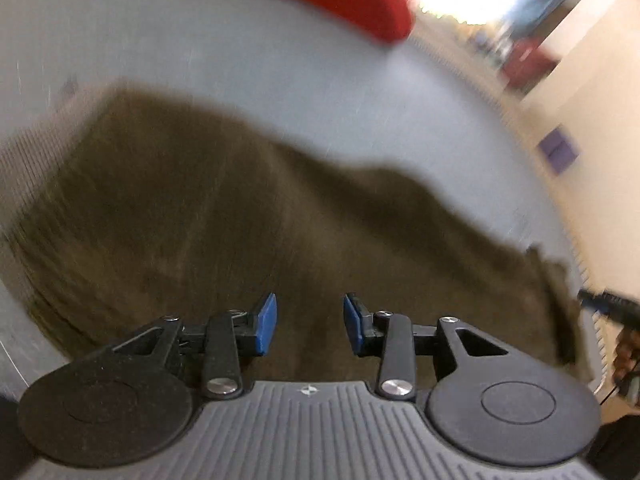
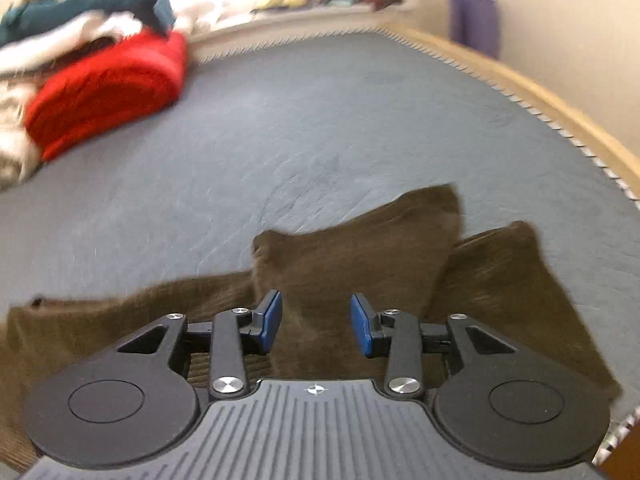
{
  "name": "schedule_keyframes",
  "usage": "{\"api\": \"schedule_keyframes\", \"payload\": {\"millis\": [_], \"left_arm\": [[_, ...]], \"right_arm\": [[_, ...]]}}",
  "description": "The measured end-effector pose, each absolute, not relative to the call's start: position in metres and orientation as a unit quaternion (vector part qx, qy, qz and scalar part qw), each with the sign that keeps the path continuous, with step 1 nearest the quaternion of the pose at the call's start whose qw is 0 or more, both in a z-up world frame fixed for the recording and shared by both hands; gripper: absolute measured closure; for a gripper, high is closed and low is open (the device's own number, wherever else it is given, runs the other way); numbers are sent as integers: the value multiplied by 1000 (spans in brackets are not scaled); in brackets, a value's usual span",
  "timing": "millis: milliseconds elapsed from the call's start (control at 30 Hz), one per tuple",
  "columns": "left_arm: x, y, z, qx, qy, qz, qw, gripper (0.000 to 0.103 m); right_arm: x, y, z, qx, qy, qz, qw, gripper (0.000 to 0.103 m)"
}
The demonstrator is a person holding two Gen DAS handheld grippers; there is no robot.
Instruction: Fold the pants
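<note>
Brown corduroy pants (image 1: pixel 200 208) lie on a grey-blue bed sheet (image 1: pixel 240 52). In the left wrist view they fill the middle, blurred. My left gripper (image 1: pixel 310 324) is open and empty, just above the brown cloth. In the right wrist view the pants (image 2: pixel 360 256) lie with both leg ends pointing away, one overlapping the other. My right gripper (image 2: pixel 316 328) is open and empty over the cloth. The right gripper's tip also shows at the right edge of the left wrist view (image 1: pixel 600 302).
A red folded cloth (image 2: pixel 108 88) sits at the far left of the bed, with a pile of white and teal laundry (image 2: pixel 60 20) behind it. The wooden bed edge (image 2: pixel 540 96) runs along the right. A purple thing (image 2: pixel 474 22) leans on the wall.
</note>
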State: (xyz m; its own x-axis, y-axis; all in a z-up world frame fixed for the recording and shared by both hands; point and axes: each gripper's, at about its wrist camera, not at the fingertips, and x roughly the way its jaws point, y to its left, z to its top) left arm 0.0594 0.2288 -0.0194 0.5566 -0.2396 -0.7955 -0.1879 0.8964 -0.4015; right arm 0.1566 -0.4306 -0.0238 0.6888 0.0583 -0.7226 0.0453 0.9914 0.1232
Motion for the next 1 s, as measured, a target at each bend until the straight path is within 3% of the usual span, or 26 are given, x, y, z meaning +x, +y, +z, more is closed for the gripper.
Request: {"api": "schedule_keyframes", "payload": {"millis": [367,433,467,700,867,1000], "left_arm": [[63,230,-32,-236,476,-2,847,60],[65,231,-31,-231,475,-2,849,60],[65,231,-32,-228,475,-1,850,60],[66,222,-31,-225,473,0,852,58],[67,222,-32,-233,472,0,850,57],[67,224,-32,-237,470,0,850,52]], "right_arm": [[191,-375,-61,-93,459,28,883,61],[188,-376,-60,-98,445,25,890,90],[185,-382,-53,-85,433,16,897,95],[116,-496,-15,148,333,-159,918,96],[61,-571,-61,295,418,-183,840,95],[52,-592,-71,323,406,-188,834,83]]}}
